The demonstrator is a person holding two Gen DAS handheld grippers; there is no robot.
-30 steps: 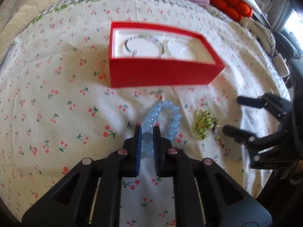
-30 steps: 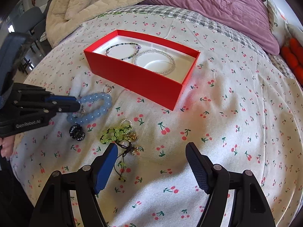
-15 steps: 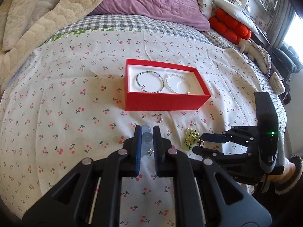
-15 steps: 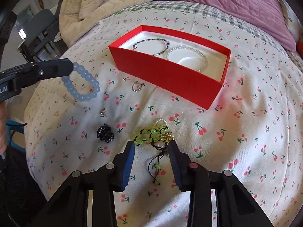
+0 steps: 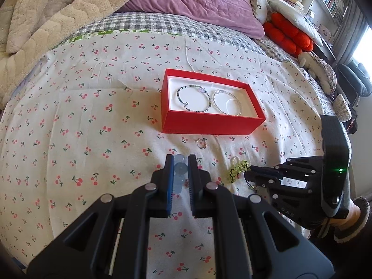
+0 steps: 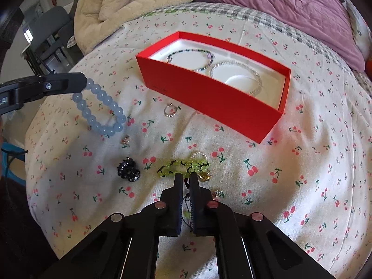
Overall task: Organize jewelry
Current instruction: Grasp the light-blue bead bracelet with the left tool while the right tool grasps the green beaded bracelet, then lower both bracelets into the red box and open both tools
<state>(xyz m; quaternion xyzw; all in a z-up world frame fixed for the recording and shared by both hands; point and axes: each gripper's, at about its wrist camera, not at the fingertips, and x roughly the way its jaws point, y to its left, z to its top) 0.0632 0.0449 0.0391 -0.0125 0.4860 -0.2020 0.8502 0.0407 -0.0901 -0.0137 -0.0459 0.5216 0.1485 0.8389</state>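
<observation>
While the left tongs point(image 5: 181, 162) clamp the blue bead bracelet point(image 6: 100, 107), the right tongs point(image 6: 186, 177) pinch the green bracelet's black cord point(image 6: 186, 182).

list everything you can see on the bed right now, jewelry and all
red box: 1, red with white lining, mid-bed
dark beaded bracelet: 1, in box, left
clear beaded bracelet: 1, in box, right
blue bead bracelet: 1, pale blue, hanging from left tongs
green bracelet: 1, yellow-green and black, at right tongs' tips
small ring: 1, silver, before box
hair clip: 1, black, on sheet
small charm: 1, on sheet
left tongs: shut
right tongs: shut
</observation>
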